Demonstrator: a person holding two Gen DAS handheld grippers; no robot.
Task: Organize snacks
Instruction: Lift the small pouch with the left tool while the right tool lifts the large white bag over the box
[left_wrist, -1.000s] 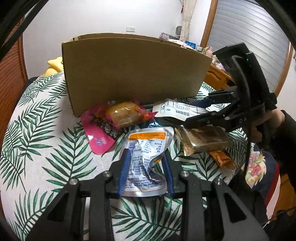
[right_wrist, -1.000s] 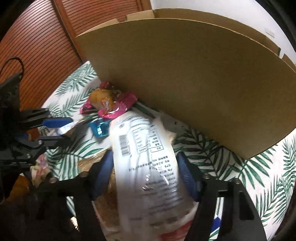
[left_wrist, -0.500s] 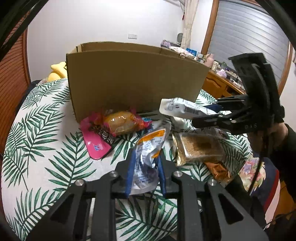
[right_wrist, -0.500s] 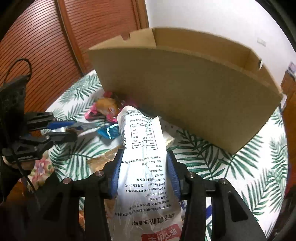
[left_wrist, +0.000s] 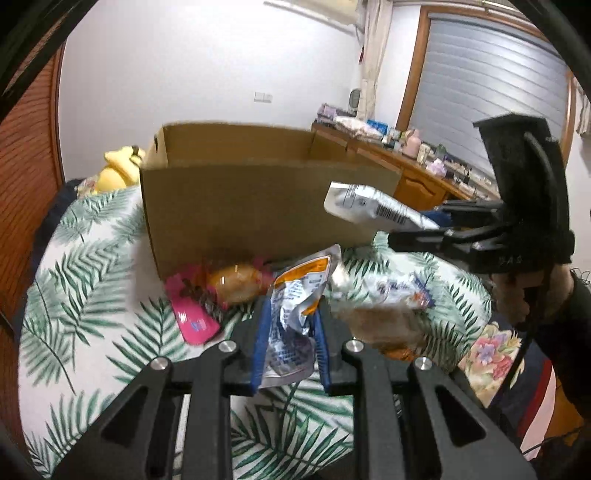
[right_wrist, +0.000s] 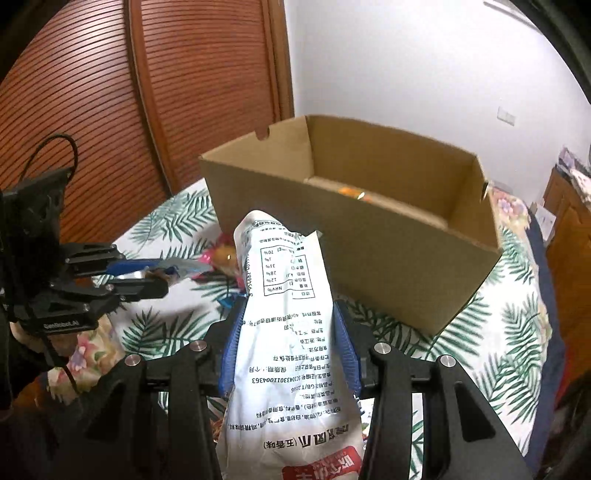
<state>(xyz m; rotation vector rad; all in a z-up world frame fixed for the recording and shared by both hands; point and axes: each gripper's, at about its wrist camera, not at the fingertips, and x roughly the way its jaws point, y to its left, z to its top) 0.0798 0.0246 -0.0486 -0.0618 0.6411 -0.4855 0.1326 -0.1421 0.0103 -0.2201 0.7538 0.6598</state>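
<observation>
A bed (left_wrist: 74, 295) under a palm-leaf sheet carries everything. Ahead of the left claw (left_wrist: 290, 325) stands an open cardboard box (left_wrist: 240, 206). Against its near wall lie a pink packet (left_wrist: 192, 317) and an orange pastry (left_wrist: 236, 282); right of the claw lies a brown snack (left_wrist: 384, 325).

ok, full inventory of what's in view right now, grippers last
cardboard box: 1, brown, open top, on the leaf-print cloth; something orange inside
leaf-print cloth: 1, white with green leaves, under everything
white pouch: 1, white with black print, held up in front of the box
silver pouch: 1, silver with orange and blue, held above the cloth
pink packet: 1, pink, on the cloth by the box
yellow bun pack: 1, clear wrap with red ends, beside the pink packet
brown snack pack: 1, clear, on the cloth
left hand-held gripper: shut on silver pouch
right hand-held gripper: shut on white pouch
</observation>
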